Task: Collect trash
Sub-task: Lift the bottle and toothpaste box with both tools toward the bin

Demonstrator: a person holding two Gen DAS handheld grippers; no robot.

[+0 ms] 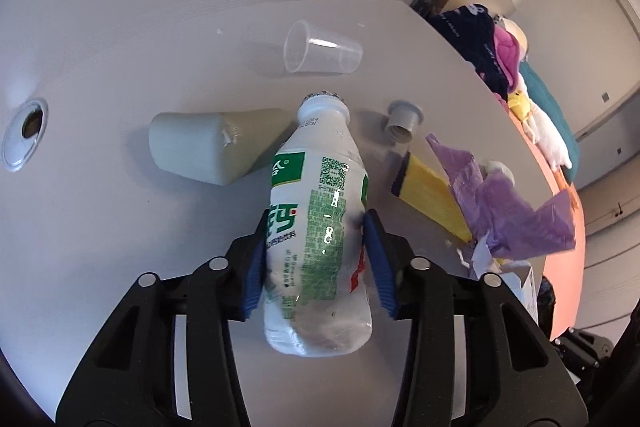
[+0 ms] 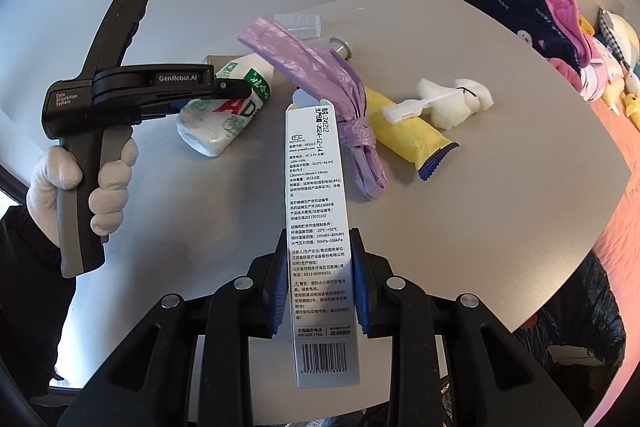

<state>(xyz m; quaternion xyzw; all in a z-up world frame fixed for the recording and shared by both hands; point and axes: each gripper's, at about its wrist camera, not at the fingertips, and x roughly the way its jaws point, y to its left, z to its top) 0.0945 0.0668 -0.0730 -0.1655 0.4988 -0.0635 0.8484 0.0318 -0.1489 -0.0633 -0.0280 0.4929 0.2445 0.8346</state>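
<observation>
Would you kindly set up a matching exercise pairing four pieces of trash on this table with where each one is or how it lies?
Things:
1. white drink bottle
2. narrow white box
3. clear plastic cup
4. yellow wrapper

States:
A. lying on its side, untouched, beyond the bottle's neck
B. clamped between the right tongs
C. between the pads of the left tongs
D. flat on the table, beside the knotted purple bag

Pairs: 1-C, 2-B, 3-A, 4-D
</observation>
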